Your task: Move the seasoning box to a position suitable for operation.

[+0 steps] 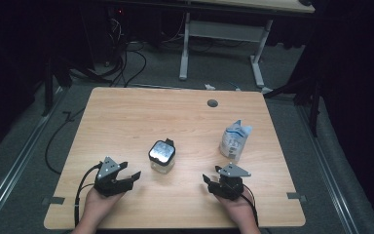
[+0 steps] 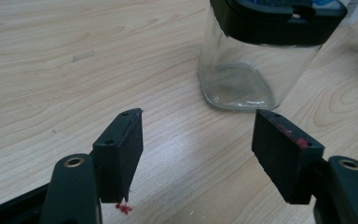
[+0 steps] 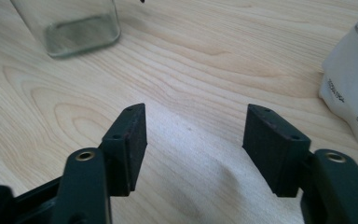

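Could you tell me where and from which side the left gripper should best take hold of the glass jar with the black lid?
Probably the clear glass body just under the black lid, coming in level from the left gripper's side. The jar stands upright with flat, squarish walls that suit the open jaws, and the lid's overhang should stop it slipping.

The wooden table (image 1: 126, 117) carries a small round grey grommet (image 1: 212, 103) near its far edge — well apart from everything else. Beyond it, on the grey floor, stands a white desk frame (image 1: 224, 34), with dark cables (image 1: 126, 63) trailing beside it.
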A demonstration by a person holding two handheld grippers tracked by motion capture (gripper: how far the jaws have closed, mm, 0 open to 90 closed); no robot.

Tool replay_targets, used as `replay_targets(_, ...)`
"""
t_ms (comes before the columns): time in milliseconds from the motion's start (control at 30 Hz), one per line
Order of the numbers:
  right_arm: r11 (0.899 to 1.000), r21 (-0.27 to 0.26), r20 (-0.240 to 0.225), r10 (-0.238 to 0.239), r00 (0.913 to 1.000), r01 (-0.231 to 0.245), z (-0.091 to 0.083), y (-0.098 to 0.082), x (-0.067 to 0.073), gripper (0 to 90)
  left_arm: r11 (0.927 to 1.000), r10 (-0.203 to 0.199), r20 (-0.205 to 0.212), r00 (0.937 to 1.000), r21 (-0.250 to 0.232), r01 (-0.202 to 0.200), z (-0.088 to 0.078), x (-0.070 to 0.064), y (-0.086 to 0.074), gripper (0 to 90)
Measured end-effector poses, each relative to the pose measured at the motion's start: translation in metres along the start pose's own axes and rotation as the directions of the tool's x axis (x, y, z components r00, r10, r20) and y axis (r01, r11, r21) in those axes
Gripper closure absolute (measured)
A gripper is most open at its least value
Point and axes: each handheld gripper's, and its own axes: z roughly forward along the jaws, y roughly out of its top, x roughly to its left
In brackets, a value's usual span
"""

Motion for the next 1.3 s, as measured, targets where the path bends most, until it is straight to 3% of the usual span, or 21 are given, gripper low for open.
replay_targets(100, 1.000, -0.004, -0.017, 0.006, 0.9998, -0.006, 0.000, -0.001, -0.002, 41.4, 0.9997, -0.011, 0.011, 0.9999, 0.020, 0.011, 0.002, 0.002, -0.001, 34.0)
replay_targets(200, 0.999, -0.017, -0.012, 0.027, 0.9996, -0.027, -0.003, -0.004, -0.007, 47.4, 0.9986, 0.016, 0.012, 0.9998, 0.051, -0.016, 0.006, 0.000, -0.002, 34.6)
replay_targets(633, 0.999, -0.032, 0.007, 0.034, 0.9994, -0.034, -0.011, -0.006, -0.017, 54.9, 0.9996, -0.024, 0.007, 0.9997, 0.016, 0.023, 0.004, 0.005, 0.001, 42.6)
replay_targets(833, 0.999, -0.022, 0.036, 0.032, 0.9988, -0.031, -0.009, -0.006, -0.016, 54.2, 0.9999, 0.007, -0.015, 0.9999, 0.016, -0.007, 0.004, 0.005, 0.004, 44.2)
replay_targets(867, 0.999, -0.020, 0.044, 0.041, 0.9982, -0.040, -0.008, -0.006, -0.016, 54.0, 0.9997, 0.013, -0.033, 0.9994, 0.021, -0.012, 0.006, 0.004, 0.003, 49.7)
replay_targets(1133, 0.998, -0.029, 0.058, 0.048, 0.9971, -0.047, -0.010, -0.006, -0.021, 52.0, 0.9997, 0.025, -0.013, 0.9996, 0.007, -0.025, 0.012, 0.005, 0.001, 59.8)
replay_targets(1200, 0.999, -0.032, 0.067, 0.041, 0.9969, -0.039, -0.011, -0.007, -0.021, 52.0, 0.9981, 0.061, -0.024, 0.9979, 0.014, -0.061, 0.013, 0.003, 0.000, 64.8)
replay_targets(1300, 0.999, -0.028, 0.061, 0.040, 0.9973, -0.038, -0.011, -0.007, -0.020, 51.8, 0.9974, 0.066, -0.024, 0.9975, 0.031, -0.065, 0.015, 0.003, -0.001, 66.6)
